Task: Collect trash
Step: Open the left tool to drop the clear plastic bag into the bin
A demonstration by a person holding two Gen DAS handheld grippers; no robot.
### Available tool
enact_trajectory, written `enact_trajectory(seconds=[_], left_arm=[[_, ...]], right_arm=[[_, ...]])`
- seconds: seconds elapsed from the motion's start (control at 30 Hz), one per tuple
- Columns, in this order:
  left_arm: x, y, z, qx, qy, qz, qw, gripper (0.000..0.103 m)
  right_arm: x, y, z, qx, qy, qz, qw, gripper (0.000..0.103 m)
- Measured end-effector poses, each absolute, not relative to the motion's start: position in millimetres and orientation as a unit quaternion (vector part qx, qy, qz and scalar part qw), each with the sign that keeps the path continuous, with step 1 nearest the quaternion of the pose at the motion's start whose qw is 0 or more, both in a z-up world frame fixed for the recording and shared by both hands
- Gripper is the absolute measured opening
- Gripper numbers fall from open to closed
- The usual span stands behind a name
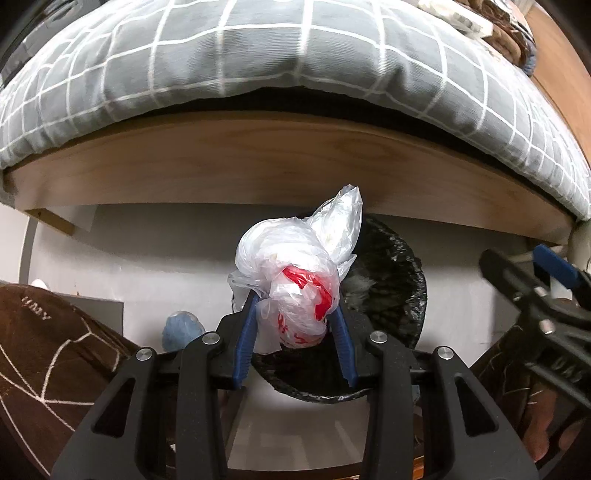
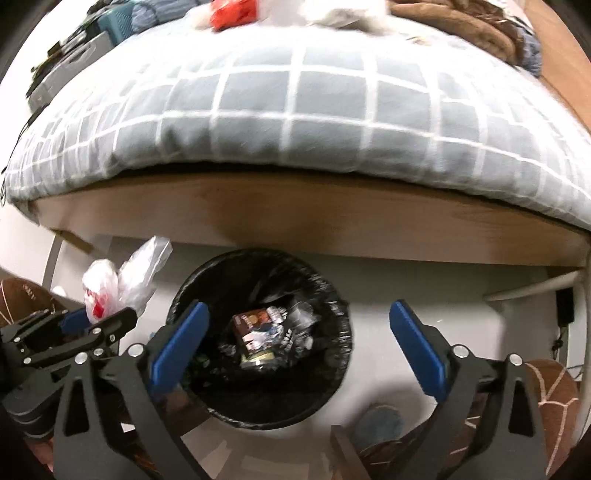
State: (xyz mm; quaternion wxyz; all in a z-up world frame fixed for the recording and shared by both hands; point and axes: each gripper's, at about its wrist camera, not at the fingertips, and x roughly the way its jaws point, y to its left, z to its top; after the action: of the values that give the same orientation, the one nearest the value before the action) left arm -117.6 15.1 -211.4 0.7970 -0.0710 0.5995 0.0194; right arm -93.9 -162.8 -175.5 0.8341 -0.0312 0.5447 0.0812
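My left gripper (image 1: 295,299) is shut on a crumpled white plastic bag with red print (image 1: 295,266), which bulges above the blue pads. It hangs beside the left rim of a round bin with a black liner (image 1: 399,280). In the right wrist view the same bag (image 2: 118,284) and left gripper (image 2: 99,321) sit left of the bin (image 2: 340,354). My right gripper (image 2: 299,306) stands wide open over the bin mouth, nothing between its fingers. Inside the bin lie a small printed box and other wrappers (image 2: 258,332).
A bed with a grey checked cover (image 2: 295,103) and a wooden side board (image 2: 295,218) overhangs just behind the bin. A red packet (image 2: 232,13) and clutter lie on the bed. Brown patterned fabric (image 1: 48,350) and a blue soft item (image 2: 380,424) are on the pale floor near me.
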Motion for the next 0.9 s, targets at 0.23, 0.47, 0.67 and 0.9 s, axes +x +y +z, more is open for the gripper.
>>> enact_trajectory(seconds=[0.23, 0.47, 0.67, 0.9], left_arm=[[-109.4, -8.1, -215.1, -0.058, 0.603, 0.002, 0.795, 0.037], [-105.4, -36.0, -221.5, -0.045, 0.61, -0.019, 0.791, 0.038], [-106.6, -49.4, -219.2, -0.039, 0.598, -0.033, 0.8, 0.054], [-109.9, -42.6, -208.1, -0.046, 0.569, -0.018, 0.821, 0.091]], right_arm=[[-95.5, -199.1, -158.7, -0.02, 0.53, 0.059, 0.846, 0.095], [-95.2, -223.8, -152.7, -0.011, 0.52, 0.028, 0.854, 0.095], [-94.8, -230.6, -150.3, 0.0, 0.518, 0.025, 0.855, 0.095], [-94.6, -226.8, -151.7, -0.001, 0.519, 0.03, 0.854, 0.095]])
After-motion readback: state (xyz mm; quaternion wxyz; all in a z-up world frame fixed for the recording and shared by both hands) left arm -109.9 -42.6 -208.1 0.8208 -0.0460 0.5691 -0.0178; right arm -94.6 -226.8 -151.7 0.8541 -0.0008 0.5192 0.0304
